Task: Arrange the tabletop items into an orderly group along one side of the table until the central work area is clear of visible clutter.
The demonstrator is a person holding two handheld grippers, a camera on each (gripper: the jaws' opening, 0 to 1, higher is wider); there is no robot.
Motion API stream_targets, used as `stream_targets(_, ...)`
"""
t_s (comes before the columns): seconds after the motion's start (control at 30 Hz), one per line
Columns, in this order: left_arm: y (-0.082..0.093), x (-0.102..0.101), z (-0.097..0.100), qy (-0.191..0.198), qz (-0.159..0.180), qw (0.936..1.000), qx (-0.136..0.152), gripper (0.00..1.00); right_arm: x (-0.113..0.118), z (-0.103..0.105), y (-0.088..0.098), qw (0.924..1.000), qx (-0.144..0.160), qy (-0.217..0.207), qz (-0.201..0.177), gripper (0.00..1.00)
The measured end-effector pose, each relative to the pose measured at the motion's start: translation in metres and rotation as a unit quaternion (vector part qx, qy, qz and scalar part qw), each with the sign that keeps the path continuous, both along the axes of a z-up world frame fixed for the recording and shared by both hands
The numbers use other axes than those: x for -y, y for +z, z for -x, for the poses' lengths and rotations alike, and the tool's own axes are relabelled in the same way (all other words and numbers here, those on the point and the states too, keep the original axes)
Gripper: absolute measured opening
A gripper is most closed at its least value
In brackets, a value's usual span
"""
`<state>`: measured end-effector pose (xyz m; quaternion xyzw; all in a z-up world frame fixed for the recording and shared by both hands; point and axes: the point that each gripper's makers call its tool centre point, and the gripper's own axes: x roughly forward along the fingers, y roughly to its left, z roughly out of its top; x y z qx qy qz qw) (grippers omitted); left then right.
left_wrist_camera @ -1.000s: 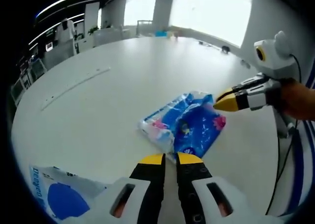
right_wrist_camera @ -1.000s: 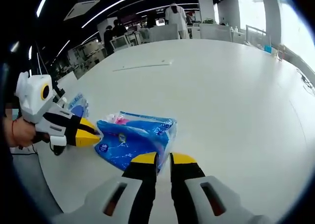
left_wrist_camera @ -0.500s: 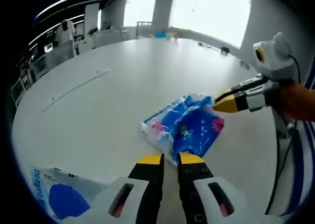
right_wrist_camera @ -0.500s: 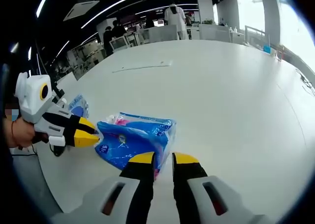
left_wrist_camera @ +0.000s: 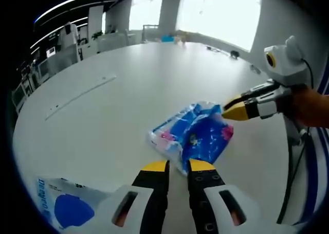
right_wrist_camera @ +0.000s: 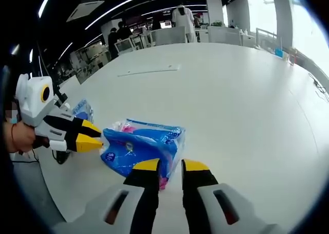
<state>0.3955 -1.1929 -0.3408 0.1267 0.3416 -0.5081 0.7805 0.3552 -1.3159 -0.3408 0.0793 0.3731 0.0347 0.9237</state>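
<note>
A blue plastic pack (left_wrist_camera: 198, 133) with pink and white print lies on the white table (left_wrist_camera: 128, 79). My left gripper (left_wrist_camera: 178, 166) stands at the pack's near corner, its jaws a narrow gap apart and holding nothing. In the right gripper view the same pack (right_wrist_camera: 139, 144) lies just beyond my right gripper (right_wrist_camera: 171, 165), whose jaws are slightly parted, with the pack's pink edge at the gap. The left gripper (right_wrist_camera: 95, 136) points at the pack's left end, and the right gripper (left_wrist_camera: 227, 108) points at its far corner.
A white bag with blue print (left_wrist_camera: 61, 205) lies near the table edge; it is also seen as the bag (right_wrist_camera: 82, 109) behind the left gripper. A long thin white strip (left_wrist_camera: 79, 95) lies farther out. A black cable (left_wrist_camera: 290, 157) hangs beside the table. Desks and people stand beyond.
Both pairs of jaws have parted a little wider. The pack has barely shifted, and both grippers stay at its ends.
</note>
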Motion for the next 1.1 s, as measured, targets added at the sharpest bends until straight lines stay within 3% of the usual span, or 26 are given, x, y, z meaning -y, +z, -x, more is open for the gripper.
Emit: stream_targets(1.1,0.016,-0.004,-0.003,0.004,0.010,0.9999,0.012,0.12,0.000,0.001,0.012,0.9999,0.009,-0.004,0.008,0.18)
